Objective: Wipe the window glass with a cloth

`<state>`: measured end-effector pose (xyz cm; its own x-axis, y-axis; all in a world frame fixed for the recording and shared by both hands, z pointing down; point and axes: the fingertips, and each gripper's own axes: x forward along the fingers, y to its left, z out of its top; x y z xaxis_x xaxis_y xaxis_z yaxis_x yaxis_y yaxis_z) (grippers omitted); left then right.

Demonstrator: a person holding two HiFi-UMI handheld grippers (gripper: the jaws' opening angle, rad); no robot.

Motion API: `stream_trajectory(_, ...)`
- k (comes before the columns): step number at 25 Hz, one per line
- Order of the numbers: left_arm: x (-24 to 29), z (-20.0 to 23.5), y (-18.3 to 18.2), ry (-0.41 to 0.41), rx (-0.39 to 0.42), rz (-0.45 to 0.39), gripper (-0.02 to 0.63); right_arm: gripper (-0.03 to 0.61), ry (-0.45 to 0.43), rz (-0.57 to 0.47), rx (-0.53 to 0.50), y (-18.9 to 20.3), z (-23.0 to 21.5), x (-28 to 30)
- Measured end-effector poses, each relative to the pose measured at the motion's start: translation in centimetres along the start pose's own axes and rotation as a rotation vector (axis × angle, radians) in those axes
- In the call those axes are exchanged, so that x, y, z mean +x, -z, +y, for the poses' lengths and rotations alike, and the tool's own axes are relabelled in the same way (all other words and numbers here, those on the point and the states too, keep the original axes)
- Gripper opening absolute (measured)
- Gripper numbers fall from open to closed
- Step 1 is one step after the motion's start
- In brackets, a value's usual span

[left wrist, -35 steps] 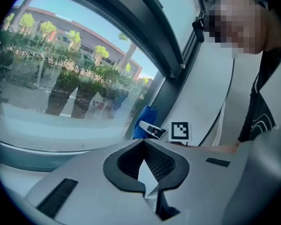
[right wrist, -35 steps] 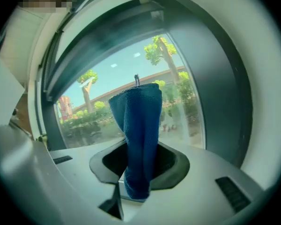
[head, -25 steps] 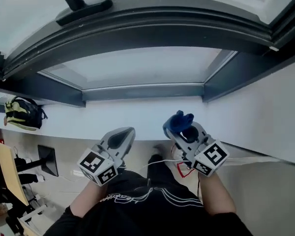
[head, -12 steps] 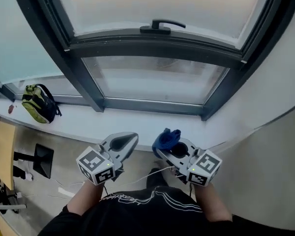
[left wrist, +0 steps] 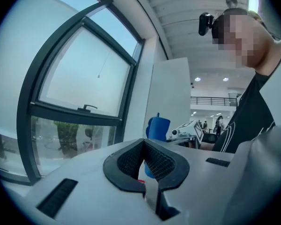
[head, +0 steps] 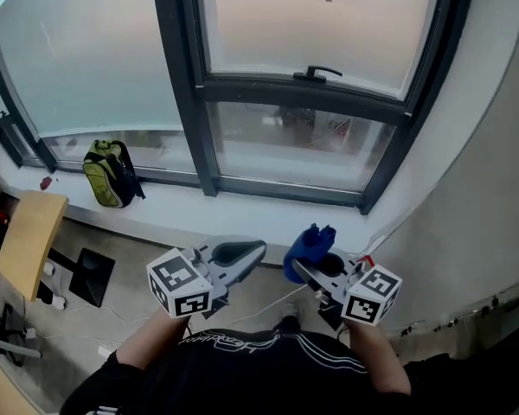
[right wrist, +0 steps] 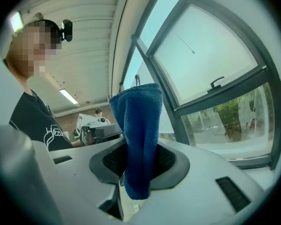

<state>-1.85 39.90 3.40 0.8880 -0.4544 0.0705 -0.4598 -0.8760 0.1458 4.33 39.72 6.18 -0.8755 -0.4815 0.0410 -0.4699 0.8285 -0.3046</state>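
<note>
Holding the blue cloth point(head: 309, 244) tight, your right hand-held gripper point(head: 311, 264) has its jaws closed on the middle of it. The cloth sticks up above the jaws in a soft bunch, and a short end hangs down under them. The cloth is below the window point(head: 311, 24) and well apart from it, not touching the glass. Your left hand-held gripper point(head: 253, 252) is just beside the right one, also below the window. Its jaws are pressed together with nothing between them. Both point toward the window. The window has a dark frame and a black handle point(head: 317, 73) on the bar across it. A green and black backpack point(head: 110, 173) stands on the white sill point(head: 242, 204) at the foot of the window, over on its left side.
</note>
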Motion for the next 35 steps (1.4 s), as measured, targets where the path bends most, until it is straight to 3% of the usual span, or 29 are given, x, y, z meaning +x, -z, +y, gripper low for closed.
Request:
stream_trajectory(6, -4.4, -4.3, -2.0, 0.001, 0.021, -0.053, 0.005, 0.092, 0.014, -0.018, -0.042, -1.5, 6.0, -1.7)
stream_trajectory(11, -5.6, -5.8, -2.8, 0.008, 0.038, -0.076, 0.005, 0.092, 0.027, -0.018, -0.069, -1.9, 7.9, -2.2)
stream_trajectory(18, -6.2, -6.7, -2.3, 0.021, 0.055, -0.072, 0.005, 0.094, 0.042, -0.006, -0.071, -0.8, 8.7, -2.0)
stream_trajectory(35, -5.4, -4.6, -1.2, 0.022, 0.012, -0.073, 0.005, 0.092, 0.046, -0.015, -0.041, -0.1, 6.7, -0.9)
